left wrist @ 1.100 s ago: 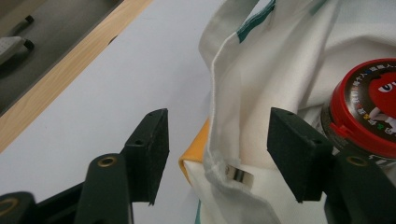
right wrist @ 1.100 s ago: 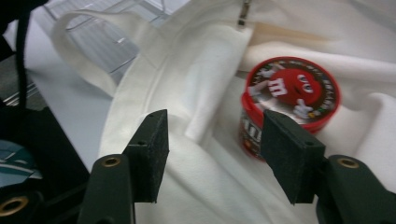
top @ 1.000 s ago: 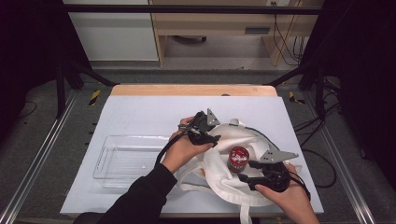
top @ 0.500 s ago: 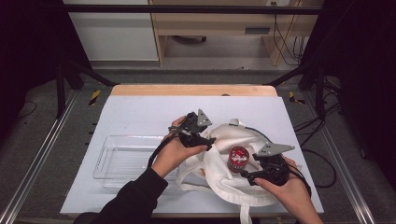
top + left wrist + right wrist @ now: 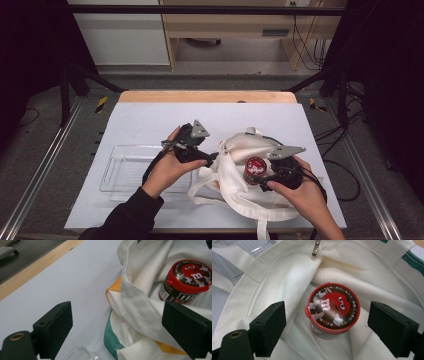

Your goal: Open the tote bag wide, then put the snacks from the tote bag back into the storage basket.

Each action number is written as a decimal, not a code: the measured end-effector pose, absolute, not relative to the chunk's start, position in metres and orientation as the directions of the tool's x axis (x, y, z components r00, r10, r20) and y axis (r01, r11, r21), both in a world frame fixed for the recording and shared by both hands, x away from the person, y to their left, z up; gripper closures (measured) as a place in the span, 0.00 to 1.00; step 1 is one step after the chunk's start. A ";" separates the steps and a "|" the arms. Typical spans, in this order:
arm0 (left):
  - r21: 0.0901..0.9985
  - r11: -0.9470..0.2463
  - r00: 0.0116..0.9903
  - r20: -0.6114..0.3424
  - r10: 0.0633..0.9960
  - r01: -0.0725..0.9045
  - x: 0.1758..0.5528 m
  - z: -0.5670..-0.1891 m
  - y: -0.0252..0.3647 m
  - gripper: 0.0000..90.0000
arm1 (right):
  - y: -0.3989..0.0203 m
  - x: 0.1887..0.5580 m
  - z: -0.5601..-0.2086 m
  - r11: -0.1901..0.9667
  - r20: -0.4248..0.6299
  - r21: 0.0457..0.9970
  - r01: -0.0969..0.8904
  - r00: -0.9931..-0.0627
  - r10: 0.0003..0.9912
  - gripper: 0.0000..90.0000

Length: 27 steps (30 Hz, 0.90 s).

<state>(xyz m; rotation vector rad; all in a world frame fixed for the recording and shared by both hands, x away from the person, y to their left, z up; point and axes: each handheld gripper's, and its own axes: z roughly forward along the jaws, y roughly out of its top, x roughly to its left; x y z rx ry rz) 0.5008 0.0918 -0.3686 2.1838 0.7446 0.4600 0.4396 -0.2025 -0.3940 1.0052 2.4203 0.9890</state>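
— Left gripper [image 5: 212,159] has its jaws spread wide, and they have just been opening; from above it sits at the left edge of the white tote bag [image 5: 235,170], gripping nothing.

— And the right gripper [image 5: 260,181]?

— Same story: jaws wide and just opened, nothing pinched. It hangs over the bag's mouth with the candy jar [image 5: 255,169] below it, standing inside the bag.

— What do the close views add?

— The right gripper view looks straight down on the jar's red lid [image 5: 332,307], which lies between the jaws without touching either, and it catches a metal zip pull [image 5: 315,252] on the bag's inner rim. The left gripper view shows the jar from the side, dark label and all, plus green and yellow patches on the cloth. Only from above do you see the whole clear plastic tray [image 5: 125,167], left of the bag.

— Count?

— Two grippers, one bag, one jar, one tray, all on the white table [image 5: 150,120].
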 end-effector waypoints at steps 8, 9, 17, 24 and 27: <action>0.797 -0.458 0.698 0.064 0.713 0.395 0.495 -0.370 0.135 0.09 | -0.203 0.444 -0.399 0.534 -0.059 0.690 0.489 -0.697 0.715 0.17; 0.799 -0.451 0.689 0.064 0.722 0.398 0.493 -0.371 0.143 0.09 | -0.203 0.444 -0.399 0.534 -0.055 0.689 0.491 -0.699 0.713 0.17; 0.793 -0.439 0.654 0.070 0.754 0.421 0.484 -0.376 0.176 0.08 | -0.199 0.450 -0.400 0.547 -0.036 0.666 0.507 -0.711 0.702 0.18; 0.805 -0.418 0.652 0.052 0.757 0.421 0.468 -0.378 0.191 0.08 | -0.194 0.453 -0.397 0.560 -0.045 0.660 0.501 -0.718 0.695 0.18; 0.803 -0.416 0.638 0.058 0.768 0.428 0.466 -0.380 0.196 0.08 | -0.195 0.455 -0.398 0.560 -0.043 0.663 0.496 -0.722 0.691 0.18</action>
